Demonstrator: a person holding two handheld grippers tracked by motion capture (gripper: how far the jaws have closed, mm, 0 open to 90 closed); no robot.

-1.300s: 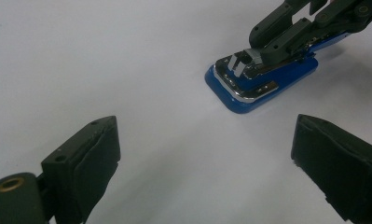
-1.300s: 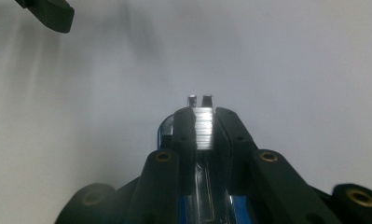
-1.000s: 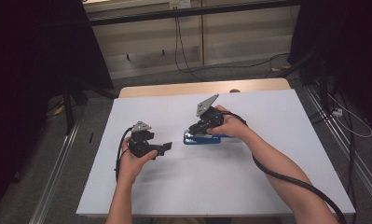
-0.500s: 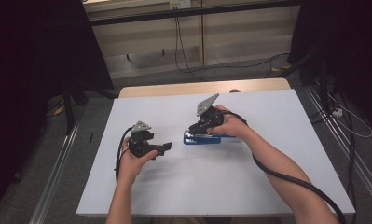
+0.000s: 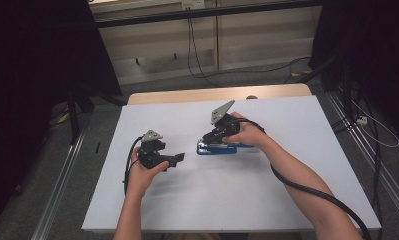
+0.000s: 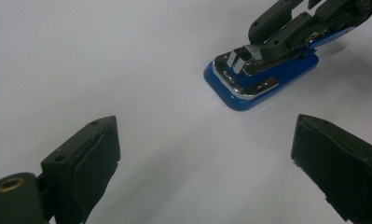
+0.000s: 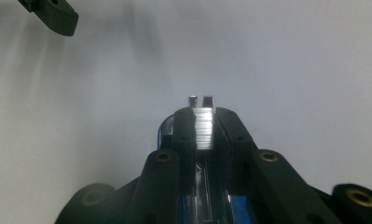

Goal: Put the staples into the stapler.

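Note:
A blue stapler [image 5: 216,149] with a chrome front lies flat near the middle of the white table [image 5: 237,200]. My right gripper [image 5: 209,138] reaches it from the right and is shut on its upper metal part. In the right gripper view the jaws press both sides of the ridged silver strip [image 7: 203,128], at my right gripper [image 7: 201,116]. My left gripper [image 5: 179,159] rests left of the stapler, pointing at it, jaws open and empty. In the left gripper view the stapler [image 6: 263,79] lies ahead of the wide-apart pads [image 6: 99,154], a short gap away.
The table's wooden far edge [image 5: 212,94] shows behind the white sheet. Cables trail from both grippers toward the person. Dark frames and floor cables [image 5: 197,65] lie beyond the table. Metal rails [image 5: 62,190] run along both sides.

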